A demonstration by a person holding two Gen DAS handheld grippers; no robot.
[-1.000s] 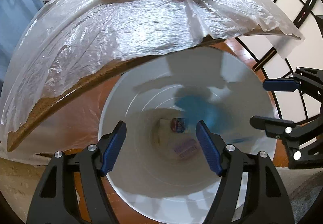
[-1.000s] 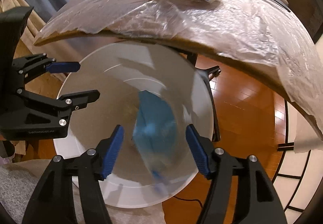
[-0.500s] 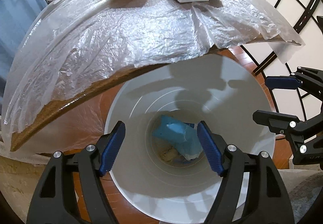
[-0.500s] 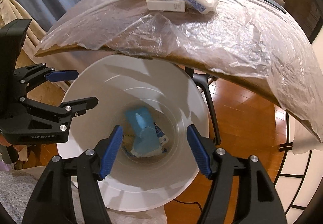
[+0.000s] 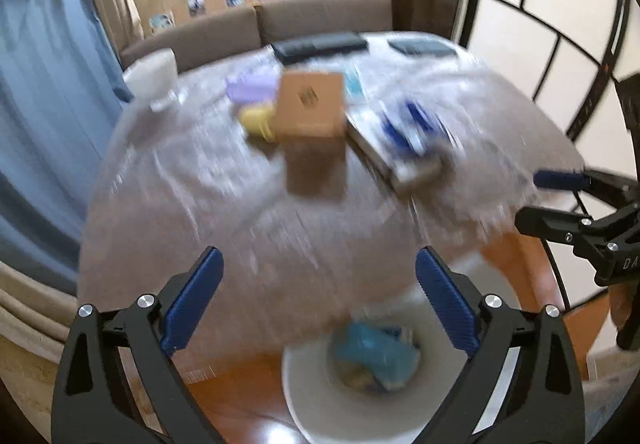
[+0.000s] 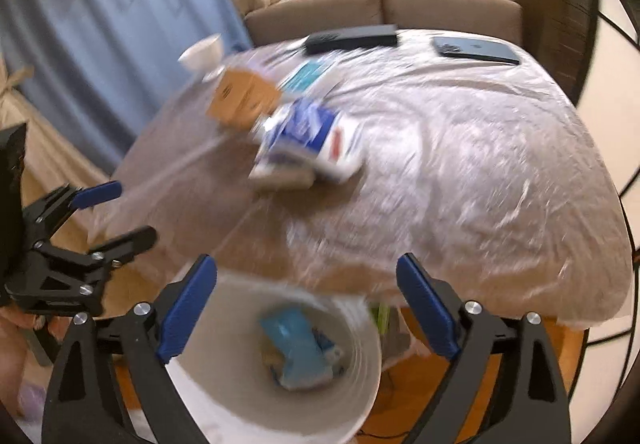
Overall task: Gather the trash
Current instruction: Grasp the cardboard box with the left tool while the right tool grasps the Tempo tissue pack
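Left wrist view is showing the left gripper [image 5: 318, 298] hanging over the near edge of the round desk [image 5: 224, 204], its jaws having just been opening and now standing wide apart with nothing between them. Below it, the white bin [image 5: 308, 404] is sitting on the wooden floor, partly tucked under the desk's edge, and blue crumpled trash [image 5: 372, 350] is lying at its bottom. On the plastic-covered desk, a brown box [image 5: 310, 108] is standing near the middle, with a blue-and-white packet [image 5: 408, 128] just to its right, both blurred. Right wrist view is showing the right gripper [image 6: 306, 304], whose jaws have likewise just been opening and are holding nothing, poised above the bin's rim. At the far side, a white bowl [image 6: 204, 52] is resting near the desk's left edge.
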